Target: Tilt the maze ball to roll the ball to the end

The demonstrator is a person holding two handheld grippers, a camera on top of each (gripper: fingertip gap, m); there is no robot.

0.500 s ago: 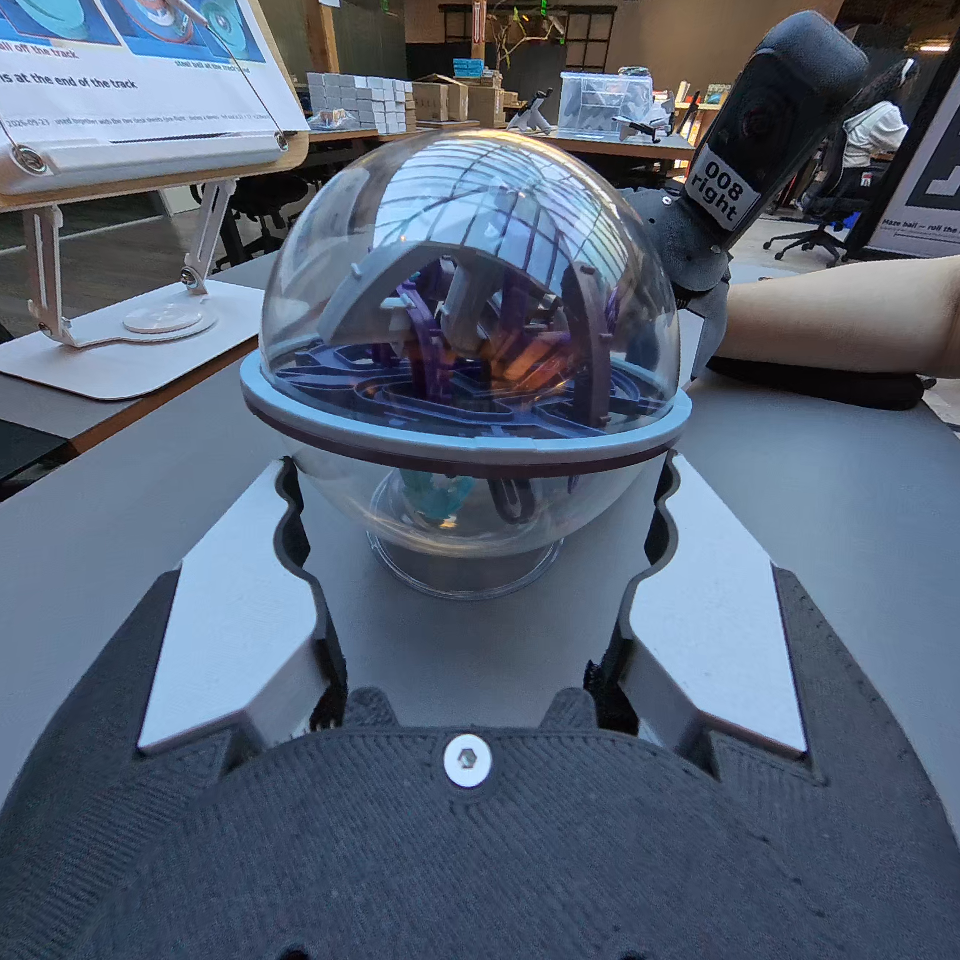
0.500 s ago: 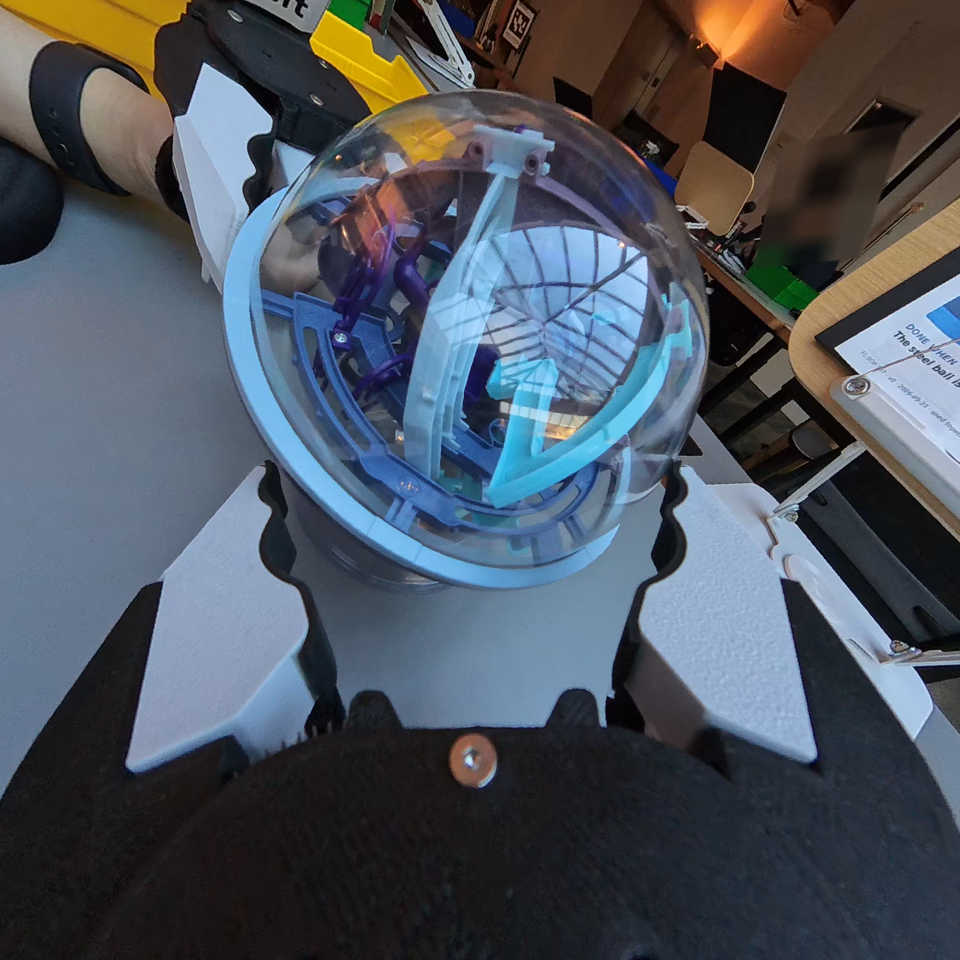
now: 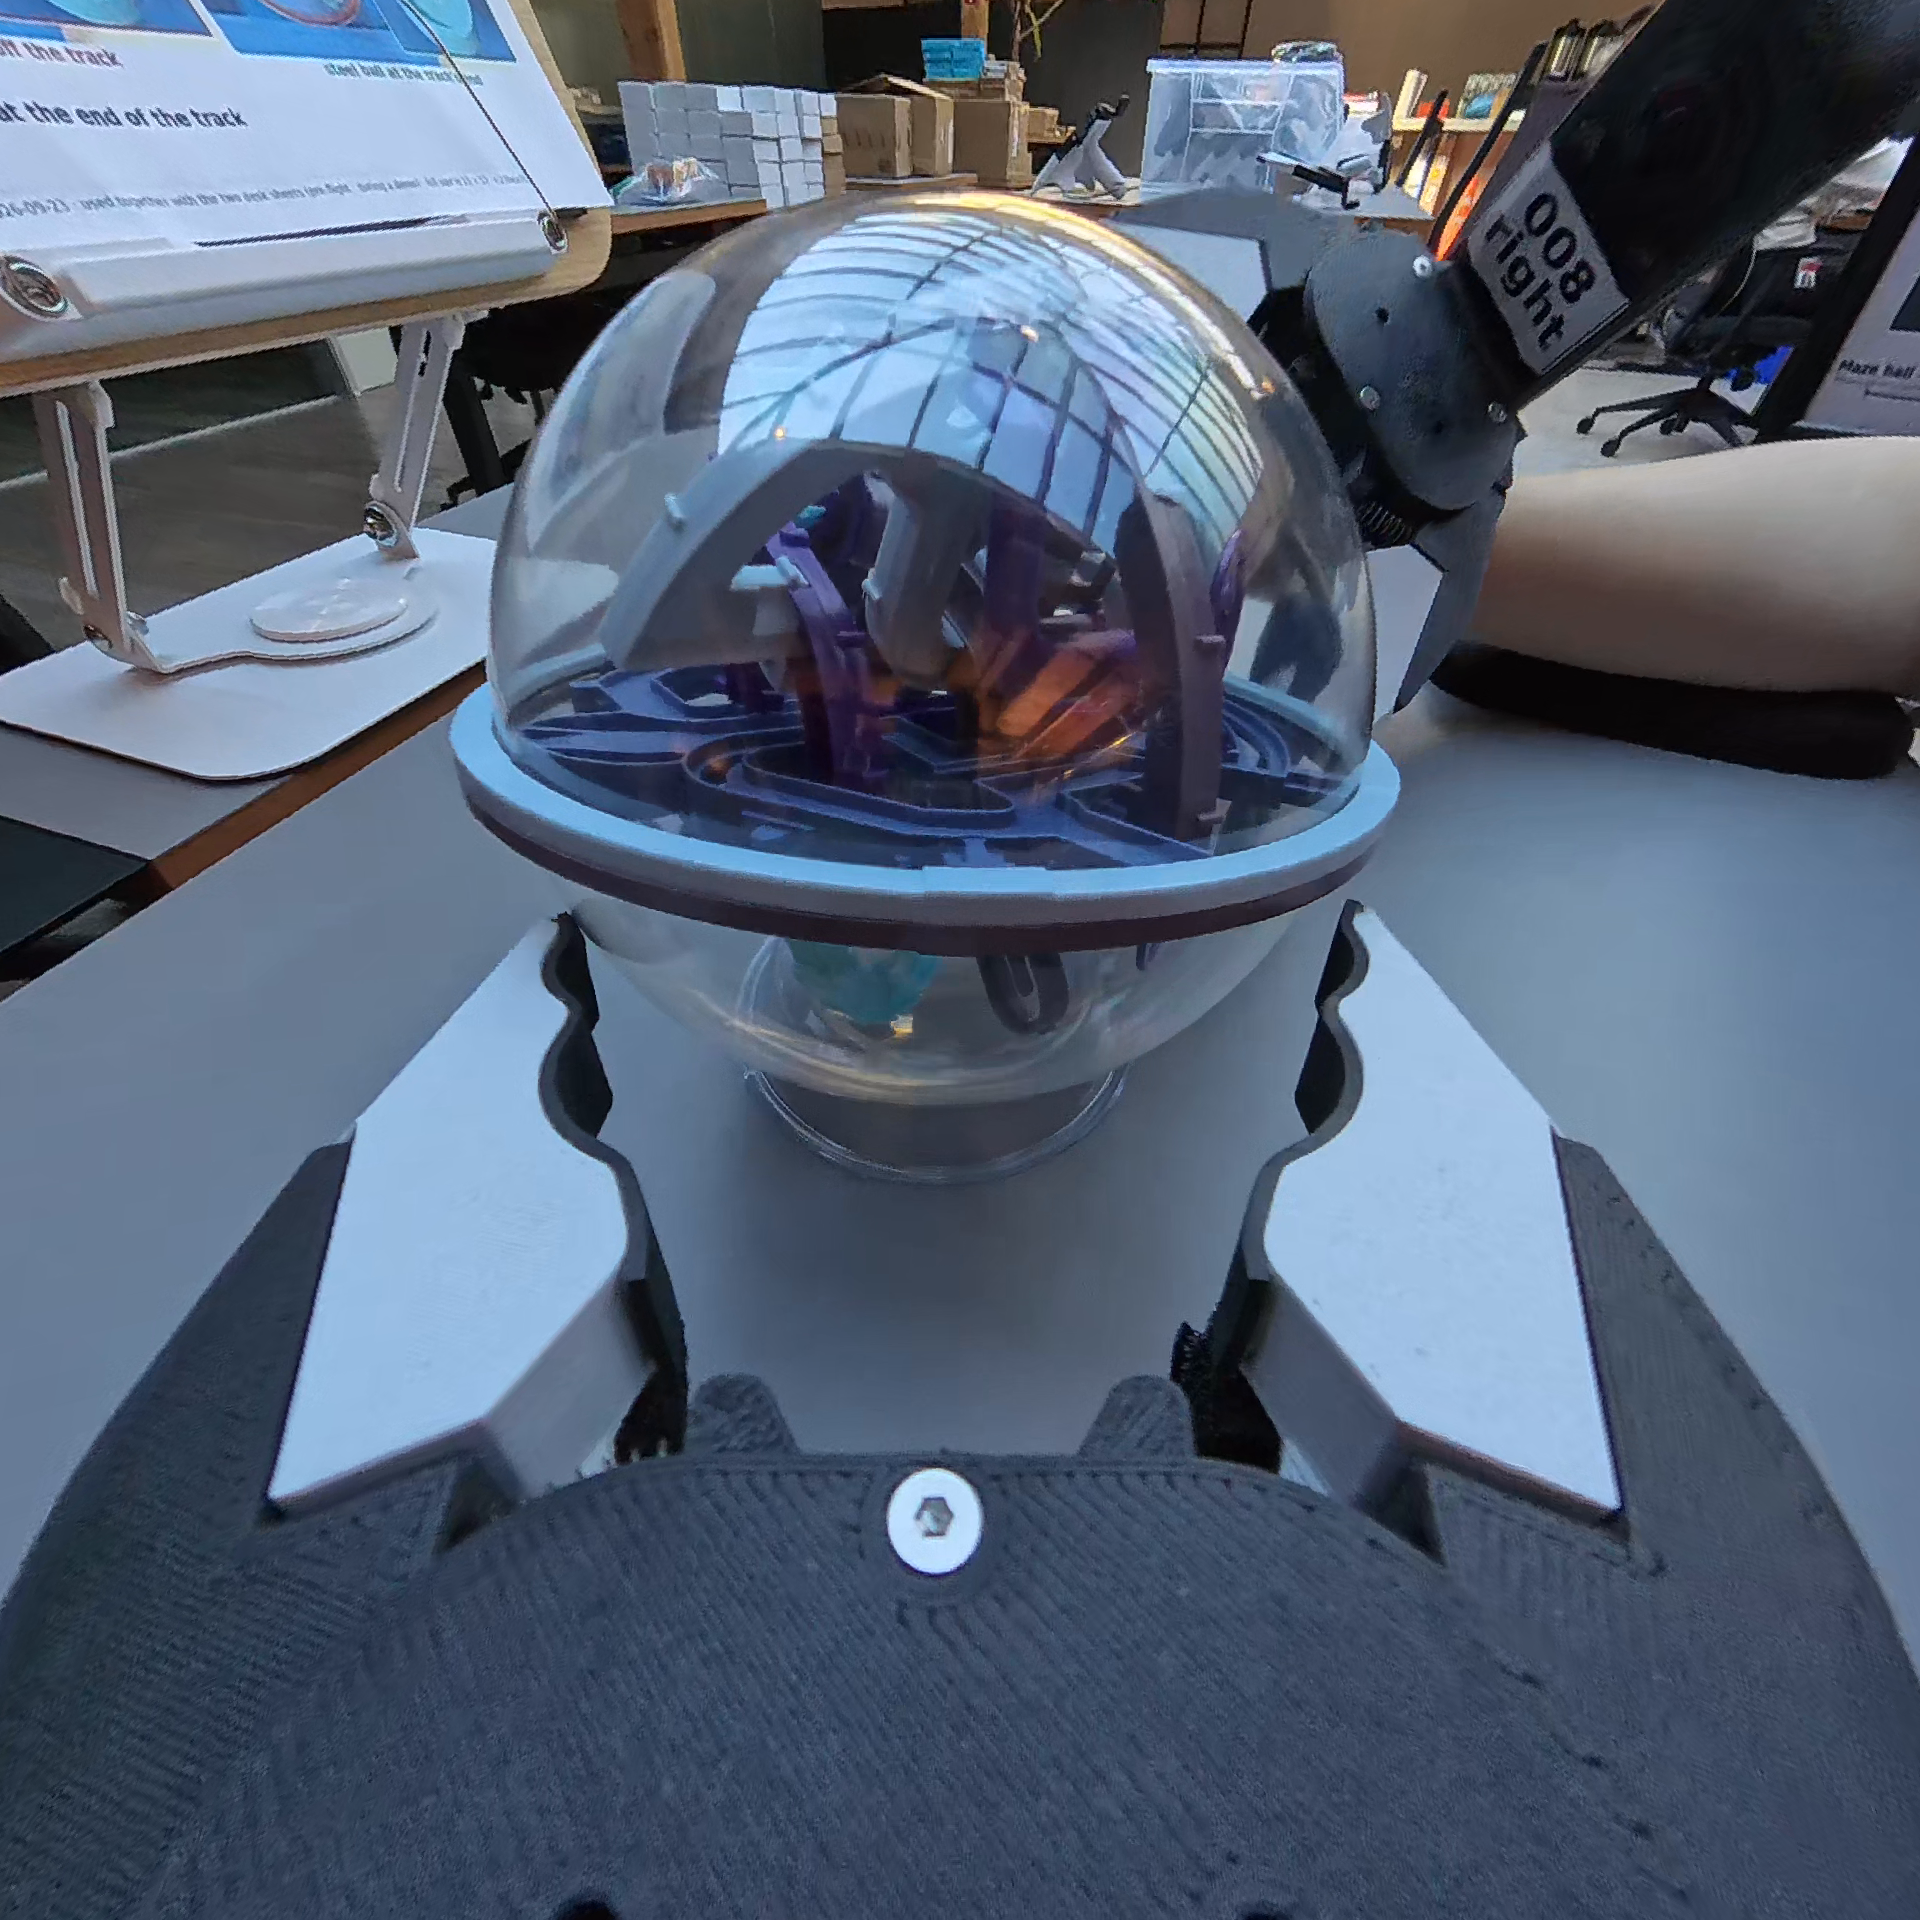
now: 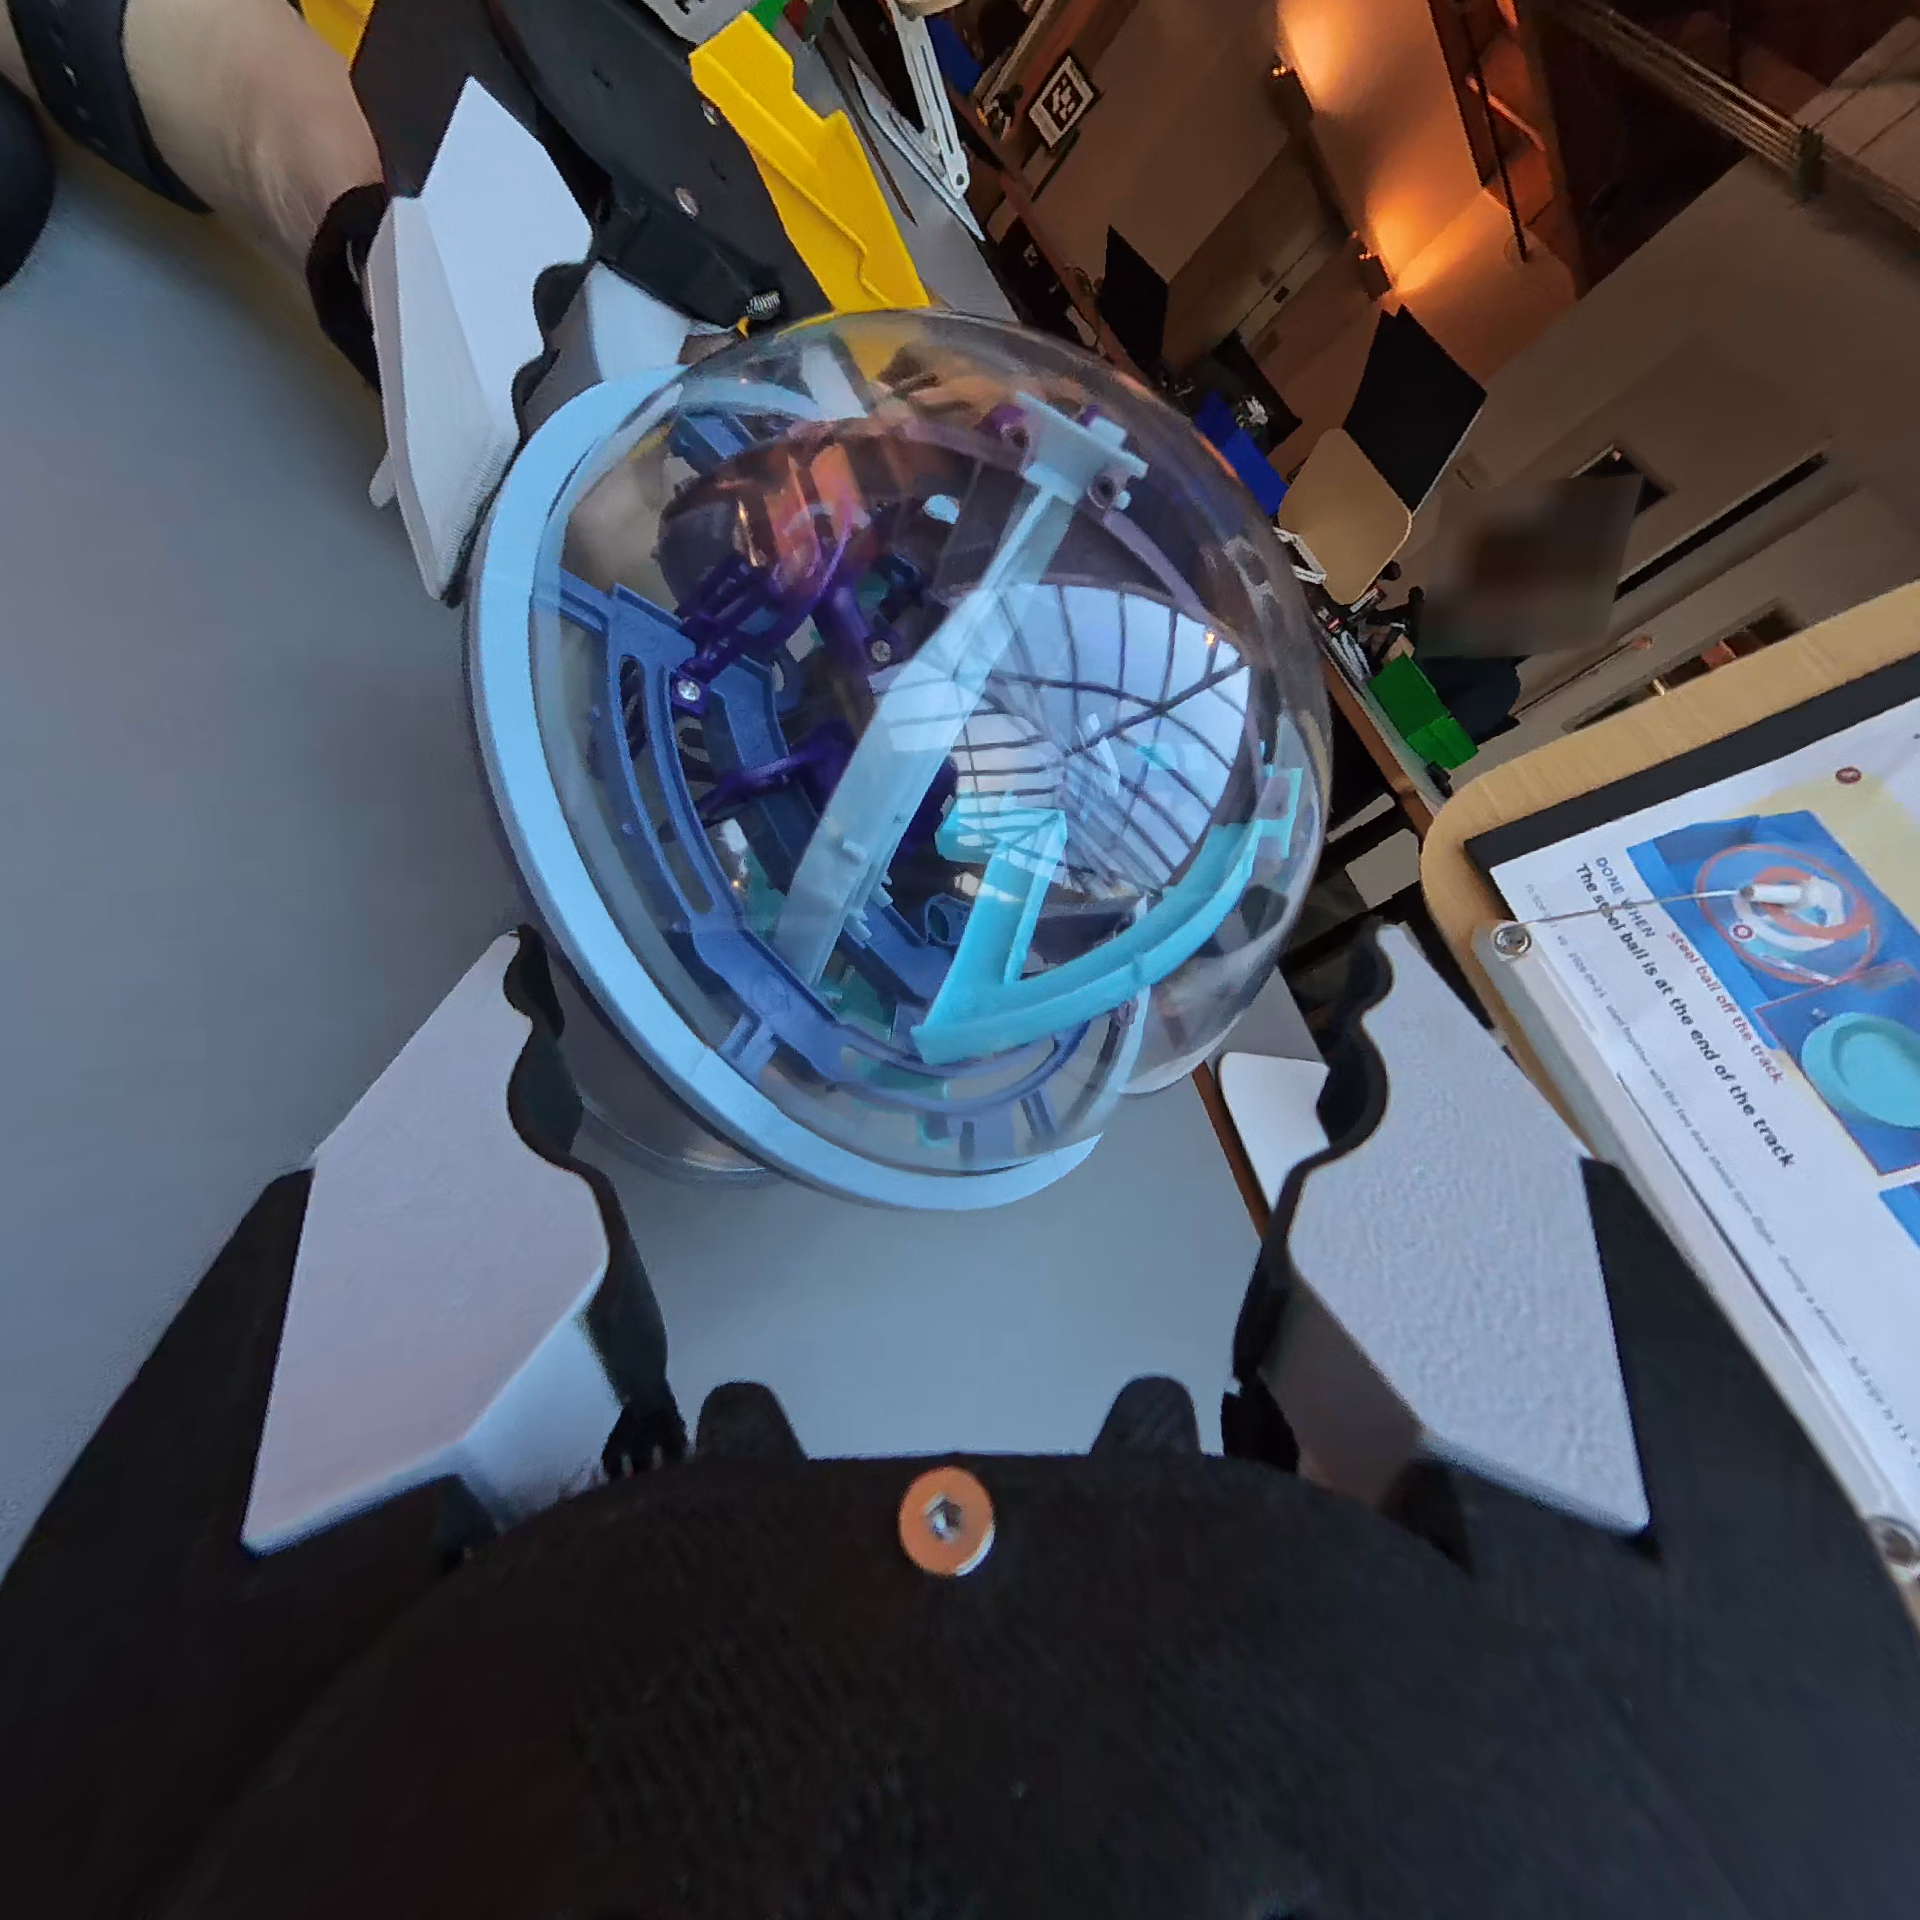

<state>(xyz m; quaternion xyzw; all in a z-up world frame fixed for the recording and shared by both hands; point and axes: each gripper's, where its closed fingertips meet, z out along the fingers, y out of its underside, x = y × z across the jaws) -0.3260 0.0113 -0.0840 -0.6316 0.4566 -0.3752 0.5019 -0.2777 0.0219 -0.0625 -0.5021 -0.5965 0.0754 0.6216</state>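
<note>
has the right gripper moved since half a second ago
Yes. In the left wrist view the right gripper now stands higher and closer against the maze ball, which still sits on its clear stand on the grey table.

The maze ball, a clear sphere with a pale blue equator ring, holds grey, purple, dark blue and turquoise tracks. It sits upright on a clear ring stand on the grey surface.
</note>
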